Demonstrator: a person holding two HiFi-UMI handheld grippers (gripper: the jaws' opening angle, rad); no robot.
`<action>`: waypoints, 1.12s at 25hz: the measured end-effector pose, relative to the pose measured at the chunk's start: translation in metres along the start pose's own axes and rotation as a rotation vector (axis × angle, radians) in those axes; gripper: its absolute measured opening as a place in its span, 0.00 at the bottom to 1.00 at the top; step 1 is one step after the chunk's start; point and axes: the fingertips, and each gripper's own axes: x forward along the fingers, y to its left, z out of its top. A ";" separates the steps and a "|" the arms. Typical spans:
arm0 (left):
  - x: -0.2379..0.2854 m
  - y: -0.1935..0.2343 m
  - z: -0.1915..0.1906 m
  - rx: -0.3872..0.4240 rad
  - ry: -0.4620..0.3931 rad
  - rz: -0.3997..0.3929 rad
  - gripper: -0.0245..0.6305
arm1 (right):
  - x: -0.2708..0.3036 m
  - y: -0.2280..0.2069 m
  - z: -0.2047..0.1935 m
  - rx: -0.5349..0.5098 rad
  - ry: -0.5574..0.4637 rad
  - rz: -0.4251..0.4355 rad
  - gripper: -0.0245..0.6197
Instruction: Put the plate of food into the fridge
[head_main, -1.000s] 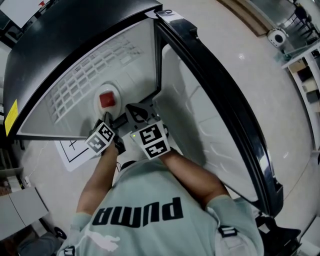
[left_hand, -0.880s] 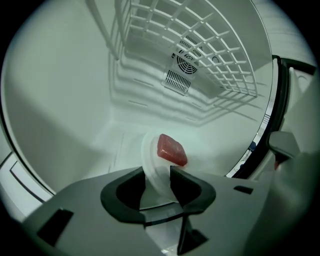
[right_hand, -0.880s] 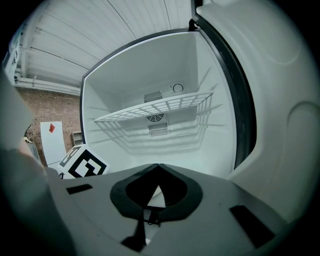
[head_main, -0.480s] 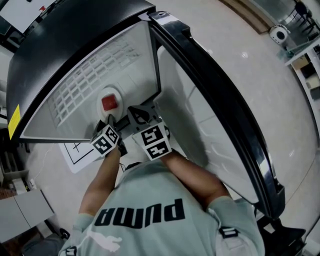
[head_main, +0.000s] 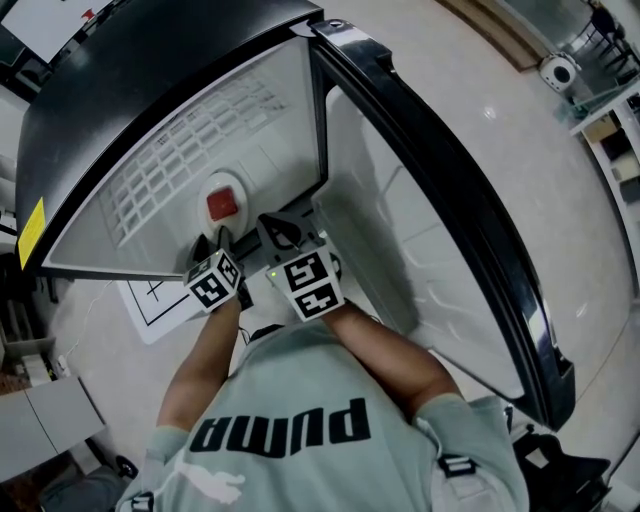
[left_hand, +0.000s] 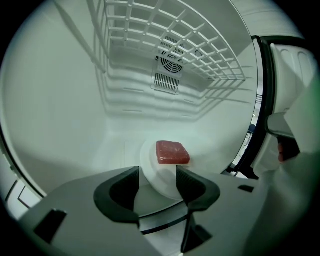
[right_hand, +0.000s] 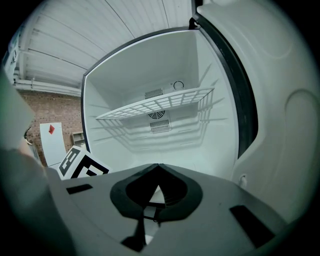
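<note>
A white plate (left_hand: 149, 156) carrying a red block of food (left_hand: 172, 152) rests on the floor of the open fridge. My left gripper (left_hand: 157, 175) stands open at the plate's near rim. Its jaws have just been opening, and the rim lies between them with neither pad pressing on it. In the head view the plate (head_main: 200, 212) and food (head_main: 221, 204) lie just beyond the left gripper (head_main: 213, 243). My right gripper (right_hand: 159, 166) is shut on nothing. It hovers at the fridge's front, right of the left one (head_main: 283, 230).
A white wire shelf (right_hand: 160, 107) spans the fridge above the plate, with a fan vent (left_hand: 170, 62) on the back wall. The open door (head_main: 420, 230) stands to the right. The left gripper's marker cube (right_hand: 80, 164) shows in the right gripper view.
The left gripper's marker cube has rolled a little. The plate and food stay where they were on the fridge floor. The right gripper has hardly moved.
</note>
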 end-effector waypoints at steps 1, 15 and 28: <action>-0.001 0.000 0.001 0.000 -0.005 -0.004 0.36 | 0.000 0.001 0.000 -0.002 0.001 0.000 0.05; -0.045 -0.026 0.031 0.027 -0.135 -0.178 0.35 | -0.004 0.022 -0.006 -0.026 0.003 -0.002 0.05; -0.106 -0.024 0.038 0.155 -0.198 -0.294 0.05 | -0.012 0.062 -0.004 -0.070 -0.016 -0.049 0.05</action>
